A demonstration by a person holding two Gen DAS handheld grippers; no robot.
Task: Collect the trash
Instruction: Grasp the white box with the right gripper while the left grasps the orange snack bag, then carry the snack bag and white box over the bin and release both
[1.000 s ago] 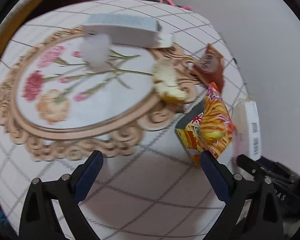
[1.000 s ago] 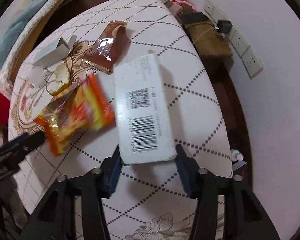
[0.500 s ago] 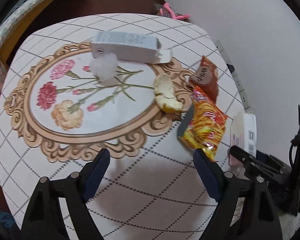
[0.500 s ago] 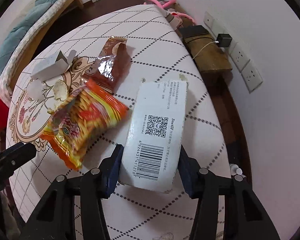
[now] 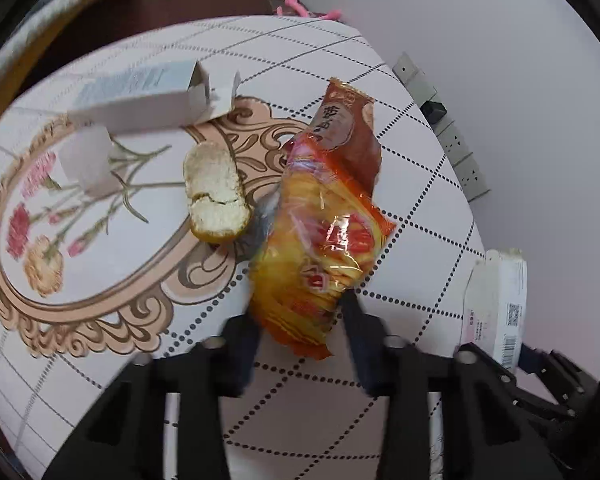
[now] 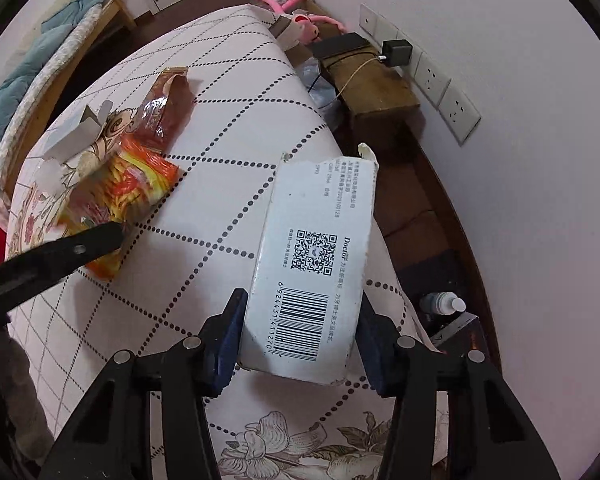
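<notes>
The left gripper point(image 5: 300, 332) clamped the near end of the orange snack packet point(image 5: 320, 248), its long axis running away (far end over a brown wrapper point(image 5: 352, 128)). The right gripper point(image 6: 300, 328) gripped the white carton point(image 6: 316, 268), lengthwise, at the table's point(image 6: 228, 152) right edge.

My left camera looks forward and down along my fingers, close over the table point(image 5: 400, 128), wall to its right. My right camera sits near the table's edge, facing the same way. Both share the orange wrapper point(image 5: 320, 248) point(image 6: 120, 192) and white box point(image 5: 500, 304) point(image 6: 316, 264).
</notes>
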